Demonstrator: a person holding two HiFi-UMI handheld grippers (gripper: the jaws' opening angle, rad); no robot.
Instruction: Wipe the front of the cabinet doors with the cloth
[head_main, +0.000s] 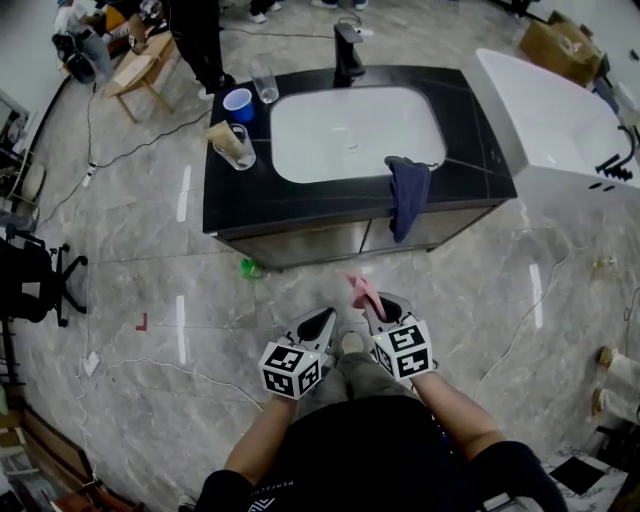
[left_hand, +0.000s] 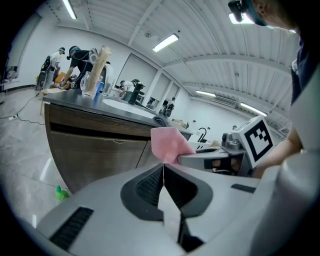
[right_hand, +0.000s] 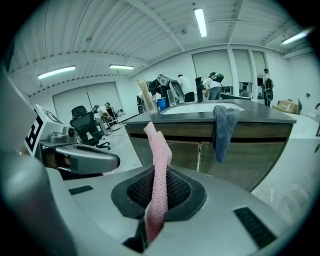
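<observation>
The pink cloth (right_hand: 159, 170) is pinched in your right gripper (head_main: 384, 304). The jaws are closed on its lower part, so a limp strip stands up past the tips. It hangs in the air well apart from the cabinet doors (head_main: 325, 243) and touches nothing. Your left gripper (head_main: 322, 322) sits just beside it, jaws pressed together on nothing.

As I judge it, three things could go wrong from here:
- **Scraping:** with so little fabric ahead of the jaws, the hard tips may reach the door front before the cloth does and scrape it.
- **Losing the cloth:** a firm sideways rub could tug the cloth out of the pinch.
- **Obstacles:** a blue-grey towel (head_main: 408, 195) is draped over the counter (head_main: 470, 175) edge and down the right-hand door, and a wipe through there would likely drag it off. A small green thing (head_main: 250, 267) lies on the floor (head_main: 200, 300) at the cabinet's foot, where you would step in.

On the counter:
- The white sink basin (head_main: 300, 140) is empty.
- The clear glass (head_main: 264, 80) shows nothing inside.
- The blue cup (head_main: 238, 103) beside it is too small in the head view to tell its contents.
- A second glass (head_main: 242, 152) holds a tan roll (head_main: 225, 135) leaning out of it.
</observation>
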